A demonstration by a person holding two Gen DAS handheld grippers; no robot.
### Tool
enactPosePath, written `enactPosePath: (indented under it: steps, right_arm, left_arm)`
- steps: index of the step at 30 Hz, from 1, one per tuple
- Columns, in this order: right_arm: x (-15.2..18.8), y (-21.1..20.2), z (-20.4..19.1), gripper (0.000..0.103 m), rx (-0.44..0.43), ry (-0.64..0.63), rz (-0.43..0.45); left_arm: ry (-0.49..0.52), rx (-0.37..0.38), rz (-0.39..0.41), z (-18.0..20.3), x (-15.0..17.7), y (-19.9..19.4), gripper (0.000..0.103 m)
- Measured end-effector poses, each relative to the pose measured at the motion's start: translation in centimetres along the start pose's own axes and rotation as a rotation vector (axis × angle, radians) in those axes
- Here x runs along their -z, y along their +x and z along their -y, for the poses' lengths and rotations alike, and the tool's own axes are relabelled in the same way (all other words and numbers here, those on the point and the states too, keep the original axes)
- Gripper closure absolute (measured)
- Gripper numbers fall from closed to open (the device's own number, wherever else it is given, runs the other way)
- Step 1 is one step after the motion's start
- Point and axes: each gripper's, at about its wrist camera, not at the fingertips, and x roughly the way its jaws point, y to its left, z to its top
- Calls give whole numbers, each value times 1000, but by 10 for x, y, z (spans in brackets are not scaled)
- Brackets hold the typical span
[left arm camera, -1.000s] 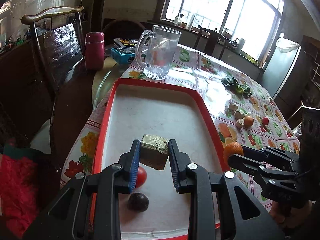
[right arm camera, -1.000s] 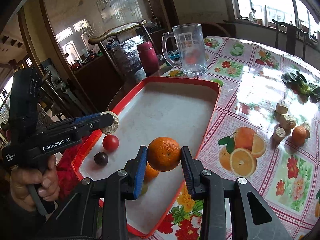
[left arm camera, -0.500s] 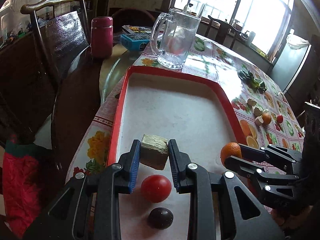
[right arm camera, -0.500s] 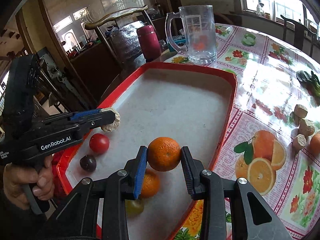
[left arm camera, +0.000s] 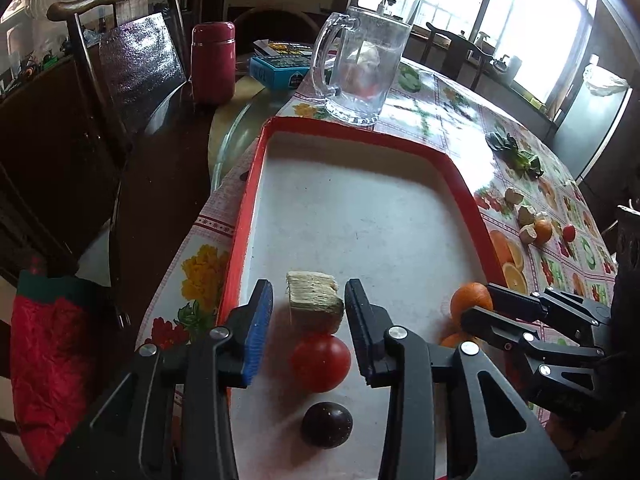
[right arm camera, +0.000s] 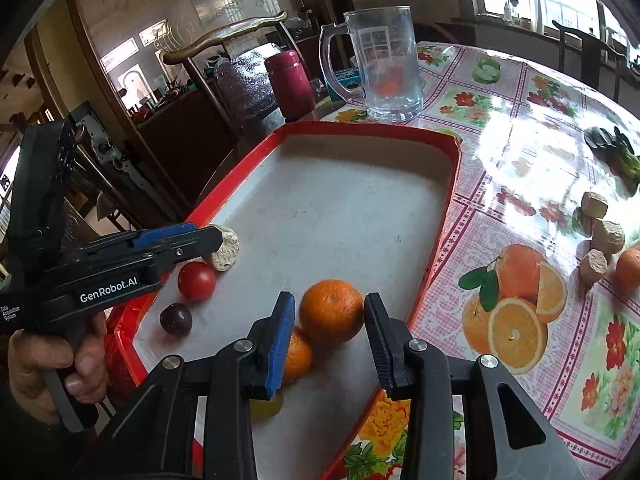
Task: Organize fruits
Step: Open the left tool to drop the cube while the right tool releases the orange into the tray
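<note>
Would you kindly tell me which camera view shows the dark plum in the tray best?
The left wrist view: the dark plum lies close and unobstructed in the red tray, below the tomato. The right wrist view shows the plum whole too, but smaller, off to the side.

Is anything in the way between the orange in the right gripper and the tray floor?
Partly. The orange sits between the right gripper's opening jaws, low over the red tray. A second orange lies right beside and a little under it, and a yellowish fruit is nearer still. The bare floor beyond is clear.
</note>
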Motion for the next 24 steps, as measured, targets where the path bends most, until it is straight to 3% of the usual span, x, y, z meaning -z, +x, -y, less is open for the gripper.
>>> enactPosePath:
  steps: [11, 24]
  right_arm:
    - [19, -47, 29, 63, 0, 75, 72]
    - [60, -94, 102, 62, 102, 242, 114]
  left_arm:
    - [40, 22, 35, 30, -1, -21, 68]
    - [132, 97, 32, 95, 3, -25, 64]
